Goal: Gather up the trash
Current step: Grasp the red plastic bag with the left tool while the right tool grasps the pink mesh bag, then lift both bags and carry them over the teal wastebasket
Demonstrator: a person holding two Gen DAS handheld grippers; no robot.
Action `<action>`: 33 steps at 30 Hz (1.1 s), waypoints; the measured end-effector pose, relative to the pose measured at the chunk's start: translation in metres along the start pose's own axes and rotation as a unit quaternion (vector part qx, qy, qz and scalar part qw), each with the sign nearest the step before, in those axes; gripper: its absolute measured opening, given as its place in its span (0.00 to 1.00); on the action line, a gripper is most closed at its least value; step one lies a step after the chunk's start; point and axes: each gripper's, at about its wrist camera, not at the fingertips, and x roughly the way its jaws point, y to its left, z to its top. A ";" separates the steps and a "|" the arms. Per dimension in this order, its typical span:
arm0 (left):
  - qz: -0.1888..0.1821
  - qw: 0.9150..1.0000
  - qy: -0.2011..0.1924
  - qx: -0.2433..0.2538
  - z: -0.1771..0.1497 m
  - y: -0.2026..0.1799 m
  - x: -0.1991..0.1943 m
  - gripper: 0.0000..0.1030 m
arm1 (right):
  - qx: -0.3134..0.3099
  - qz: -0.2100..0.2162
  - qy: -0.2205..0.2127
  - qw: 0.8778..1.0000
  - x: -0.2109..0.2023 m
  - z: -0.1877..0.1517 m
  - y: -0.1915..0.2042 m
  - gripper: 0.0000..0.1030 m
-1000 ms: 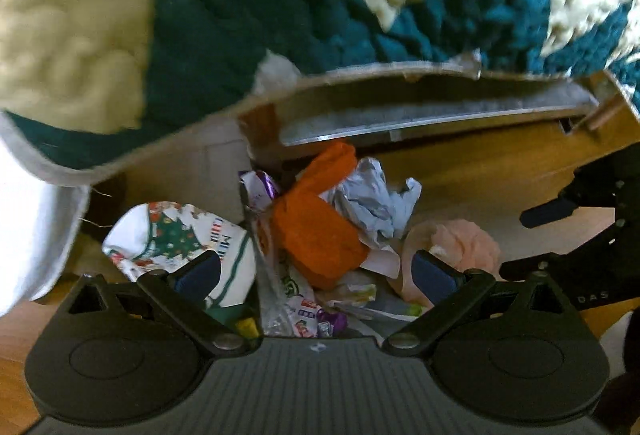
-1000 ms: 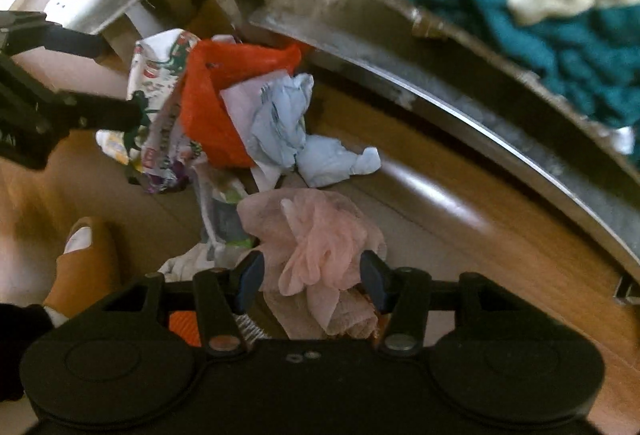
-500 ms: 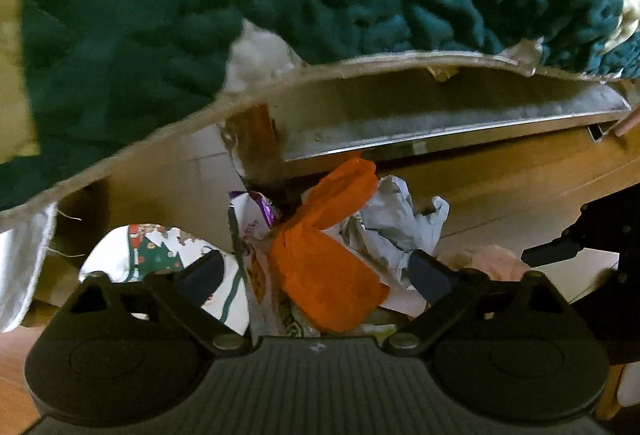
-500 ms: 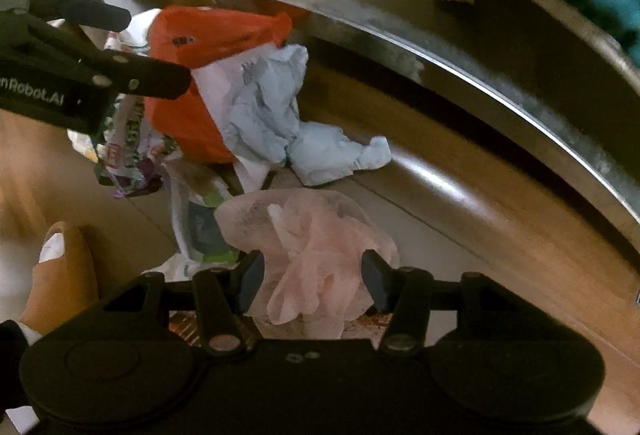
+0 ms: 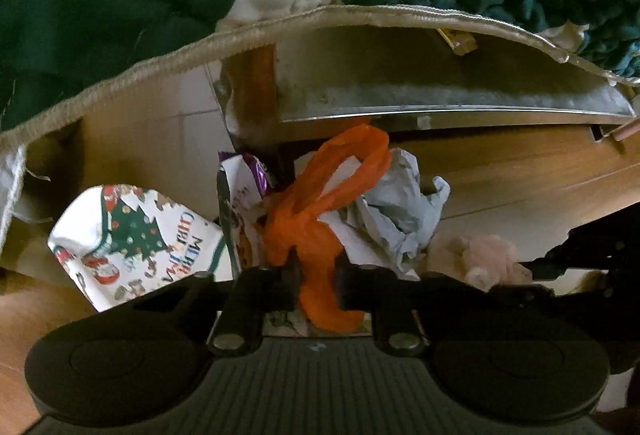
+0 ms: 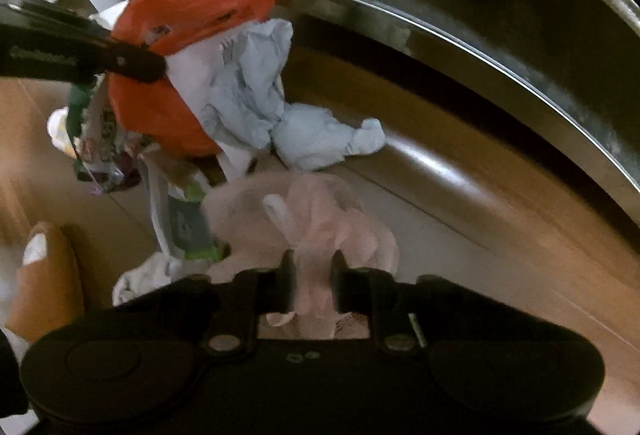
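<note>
A heap of trash lies on the wooden floor by a metal rail. My left gripper [image 5: 316,277] is shut on an orange plastic bag [image 5: 320,219], which also shows in the right wrist view [image 6: 168,103]. Crumpled pale blue paper [image 5: 396,211] lies against the bag and shows in the right wrist view [image 6: 256,91]. My right gripper [image 6: 314,285] is shut on a pink plastic bag [image 6: 320,231], seen low right in the left wrist view [image 5: 484,255]. The left gripper [image 6: 120,61] reaches in from the left of the right wrist view.
A Christmas-print wrapper [image 5: 132,239] lies left of the heap, with purple snack wrappers [image 5: 248,175] behind. A green and cream blanket [image 5: 120,3] hangs over the metal rail [image 5: 440,99]. A foot in a brown slipper [image 6: 44,275] stands at the left.
Both grippers have closed: the left onto the orange bag, the right onto the pink bag. Both have moved in closer to the heap.
</note>
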 end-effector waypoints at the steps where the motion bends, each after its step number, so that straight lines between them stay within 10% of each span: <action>1: -0.004 1.000 0.000 -0.003 -0.001 0.001 -0.001 0.11 | 0.000 0.005 -0.004 1.000 -0.002 -0.001 0.000 0.12; 20: -0.021 0.997 -0.040 0.057 -0.003 -0.038 -0.166 0.06 | -0.009 -0.016 -0.121 0.993 -0.193 -0.030 0.030 0.06; 33: -0.010 0.987 -0.154 0.037 -0.029 -0.084 -0.344 0.06 | -0.070 -0.050 -0.285 0.955 -0.385 -0.090 0.058 0.05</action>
